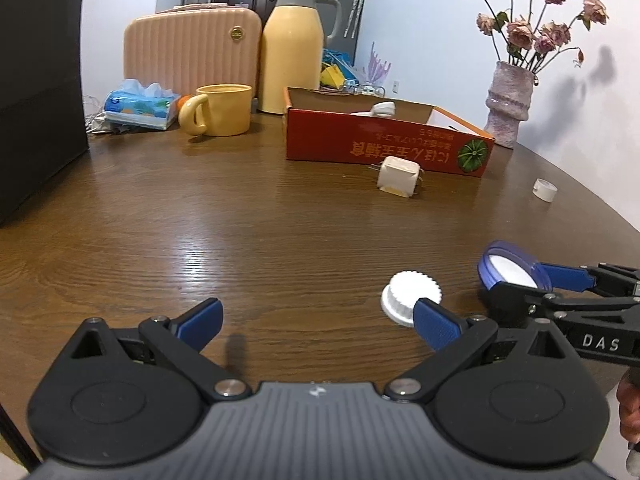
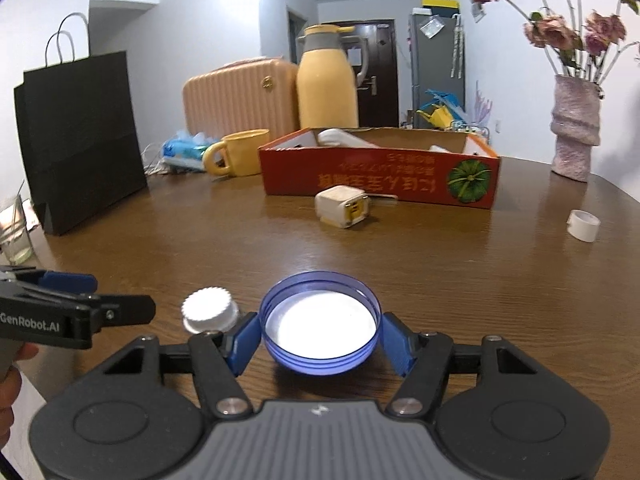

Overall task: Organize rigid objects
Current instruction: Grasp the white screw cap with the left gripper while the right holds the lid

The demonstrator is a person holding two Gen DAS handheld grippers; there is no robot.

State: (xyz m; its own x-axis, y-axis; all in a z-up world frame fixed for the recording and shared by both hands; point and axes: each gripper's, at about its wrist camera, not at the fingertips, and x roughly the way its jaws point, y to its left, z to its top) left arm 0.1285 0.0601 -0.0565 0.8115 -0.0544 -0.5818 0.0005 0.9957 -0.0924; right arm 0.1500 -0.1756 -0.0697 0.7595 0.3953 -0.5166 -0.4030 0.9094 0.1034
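My right gripper [image 2: 319, 344] is shut on a blue jar lid [image 2: 319, 326] with a white liner, held by its rim just above the table; it also shows in the left wrist view [image 1: 514, 270]. My left gripper [image 1: 318, 320] is open and empty, low over the table. A white ridged bottle cap [image 1: 410, 294] lies on the table touching its right finger; it also shows in the right wrist view [image 2: 208, 310]. A white plug adapter [image 1: 398, 177] lies in front of the red cardboard box [image 1: 384, 148], which holds white items. A small white ring cap [image 1: 545, 189] lies at the right.
A yellow mug [image 1: 220, 110], yellow thermos [image 1: 292, 48], pink case [image 1: 192, 46] and tissue pack [image 1: 138, 106] stand at the back. A black paper bag [image 2: 80, 140] stands at the left, a vase of dried flowers [image 1: 510, 108] at the right. A glass [image 2: 14, 232] sits by the left edge.
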